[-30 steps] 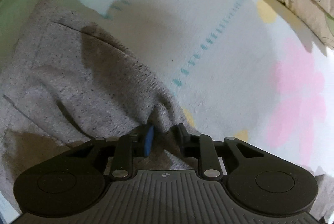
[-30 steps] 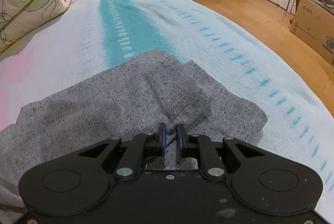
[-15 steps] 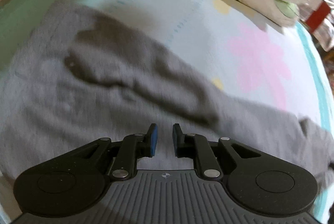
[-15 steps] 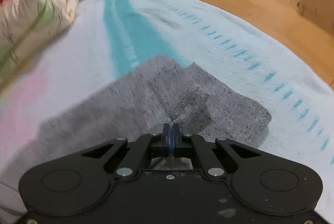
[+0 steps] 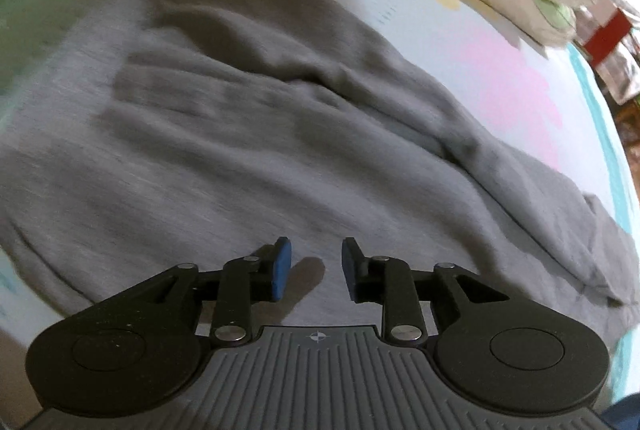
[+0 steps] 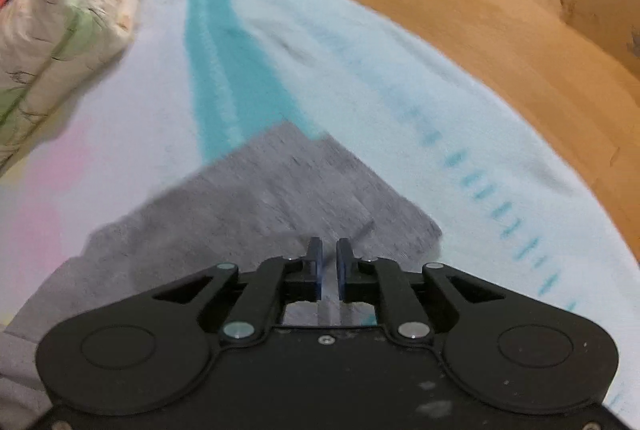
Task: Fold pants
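One pair of grey sweatpants (image 5: 248, 149) lies on the bed (image 6: 320, 41), spread over a pale blue sheet with a teal stripe and pink patches. In the left wrist view the garment's long axis runs from the upper left, near the sheet's green edge, down to the lower right, where it narrows toward the teal border. Creases and a raised fold follow the same diagonal across the cloth. In the right wrist view one squared end of the sweatpants points away from the camera along the bed, its far corner lying over the foot of the teal stripe; the picture is too blurred to tell a waistband from a cuff.

The left tool (image 5: 316, 266) hangs over the middle of the grey cloth with its jaws apart and nothing between them; they have just been opening. Its shadow falls on the fabric right under the pads. The right tool (image 6: 328, 270) hangs over the squared end with only a narrow gap between its blue pads. Its jaws have also just been opening, and no cloth is pinched there.

One folded quilt (image 6: 60, 41) with a green leaf print lies along the bed's far side, well apart from the sweatpants. One cardboard box (image 6: 604, 9) stands on the wooden floor (image 6: 480, 13) beside the bed.
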Motion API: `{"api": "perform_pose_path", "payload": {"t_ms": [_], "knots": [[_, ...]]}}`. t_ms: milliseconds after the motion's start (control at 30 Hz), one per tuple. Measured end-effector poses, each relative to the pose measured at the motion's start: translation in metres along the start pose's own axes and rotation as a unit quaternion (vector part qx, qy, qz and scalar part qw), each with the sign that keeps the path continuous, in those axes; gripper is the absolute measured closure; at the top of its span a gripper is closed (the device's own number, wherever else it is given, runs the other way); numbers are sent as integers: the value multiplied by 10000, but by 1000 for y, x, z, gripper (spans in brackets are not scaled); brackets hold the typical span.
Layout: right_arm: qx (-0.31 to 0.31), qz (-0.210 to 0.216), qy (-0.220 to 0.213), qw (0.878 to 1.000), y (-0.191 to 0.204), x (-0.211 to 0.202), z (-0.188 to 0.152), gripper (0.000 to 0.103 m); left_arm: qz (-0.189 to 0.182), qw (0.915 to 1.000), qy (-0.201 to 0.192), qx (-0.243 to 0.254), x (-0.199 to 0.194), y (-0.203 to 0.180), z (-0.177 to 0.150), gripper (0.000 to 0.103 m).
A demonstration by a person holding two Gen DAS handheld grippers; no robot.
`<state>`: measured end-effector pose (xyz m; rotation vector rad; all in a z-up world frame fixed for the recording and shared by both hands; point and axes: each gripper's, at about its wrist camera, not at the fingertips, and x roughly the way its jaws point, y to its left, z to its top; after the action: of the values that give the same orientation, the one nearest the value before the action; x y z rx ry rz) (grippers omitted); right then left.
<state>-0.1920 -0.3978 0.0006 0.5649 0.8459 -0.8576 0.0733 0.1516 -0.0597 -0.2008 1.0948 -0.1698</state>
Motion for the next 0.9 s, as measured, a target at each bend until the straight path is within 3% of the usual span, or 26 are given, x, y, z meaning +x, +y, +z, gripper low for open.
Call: {"api": "perform_pose_path", "payload": {"t_ms": [133,267,367,433,533,733,900], "knots": [[-884,564,-486,9933,56,-30,-4,62,188,9995,-205,-127,-6,33,23,73],[-1774,1785,-279,9674,140,-39,-17,59,439,9980,-410,-206,-8,64,54,72],[-2361,2675,75,9341,213,-36,-35,55,570,9971,-428,-251,-6,86,71,72],[-2828,3205,225,9038,265,-32,-49,48,631,9967,-444,-271,-3,100,81,72],[-3441,3682,267,8633,333,-26,-69,36,507,9973,-399,-358,-2,113,87,72],[-4104,4304,287,8034,440,-7,-105,18,248,9990,-376,-22,-7,112,84,72],[-4566,4498,573,7655,506,25,-126,15,-12,9992,-377,-129,-7,119,82,73]]}}
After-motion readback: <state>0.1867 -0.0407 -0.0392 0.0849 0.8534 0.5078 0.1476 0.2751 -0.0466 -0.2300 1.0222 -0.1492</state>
